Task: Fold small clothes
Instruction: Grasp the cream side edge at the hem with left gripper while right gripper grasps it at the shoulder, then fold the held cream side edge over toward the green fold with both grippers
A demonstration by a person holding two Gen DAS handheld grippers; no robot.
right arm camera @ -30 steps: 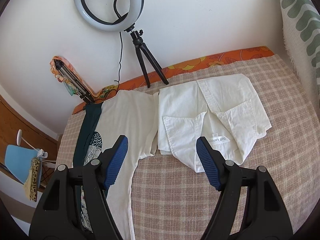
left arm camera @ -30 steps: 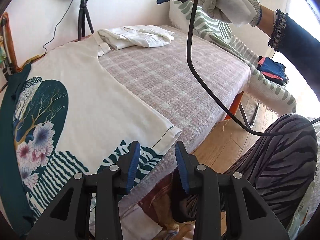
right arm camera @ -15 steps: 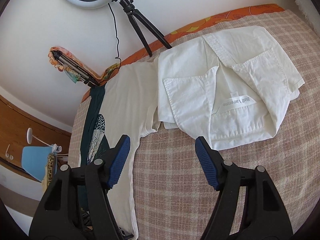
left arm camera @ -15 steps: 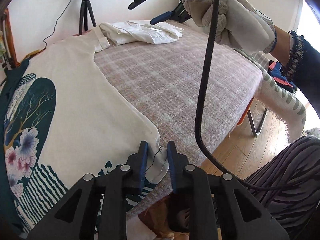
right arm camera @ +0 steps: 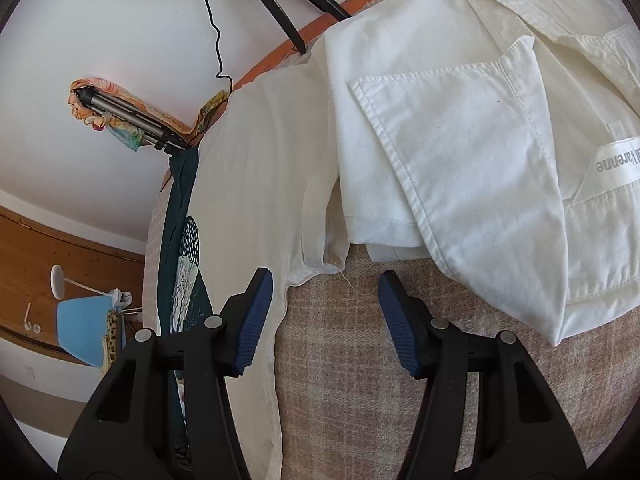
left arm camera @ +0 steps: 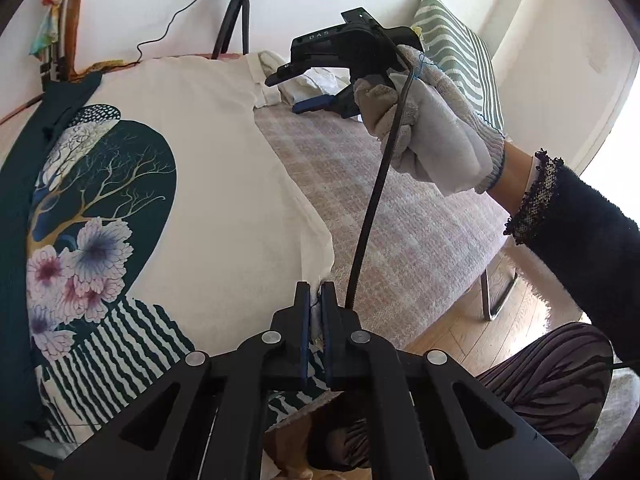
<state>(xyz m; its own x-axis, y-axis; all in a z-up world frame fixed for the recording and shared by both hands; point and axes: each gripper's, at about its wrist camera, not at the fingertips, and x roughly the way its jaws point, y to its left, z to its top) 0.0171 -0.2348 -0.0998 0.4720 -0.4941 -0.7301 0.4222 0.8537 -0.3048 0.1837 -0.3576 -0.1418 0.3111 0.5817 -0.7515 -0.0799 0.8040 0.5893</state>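
Observation:
A cream T-shirt (left arm camera: 224,168) with a dark green tree-and-flower print lies flat on the plaid bed cover (left arm camera: 400,216). My left gripper (left arm camera: 315,292) is shut on the shirt's near hem corner, which is slightly lifted. My right gripper (right arm camera: 325,280) is open and hovers just above the shirt's sleeve (right arm camera: 320,256), its jaws on either side of the sleeve end. It also shows in the left wrist view (left arm camera: 304,92), held by a gloved hand. A folded white shirt (right arm camera: 480,140) lies beside the sleeve.
A ring-light tripod (left arm camera: 236,16) stands at the wall behind the bed. A green-striped throw (left arm camera: 456,48) hangs at the right. The bed edge and wooden floor (left arm camera: 472,320) are to the right, with the person's striped trousers (left arm camera: 552,380) close by.
My left gripper closed on the shirt's hem corner and lifted it a little. My right gripper came down from high above toward the sleeve, still open.

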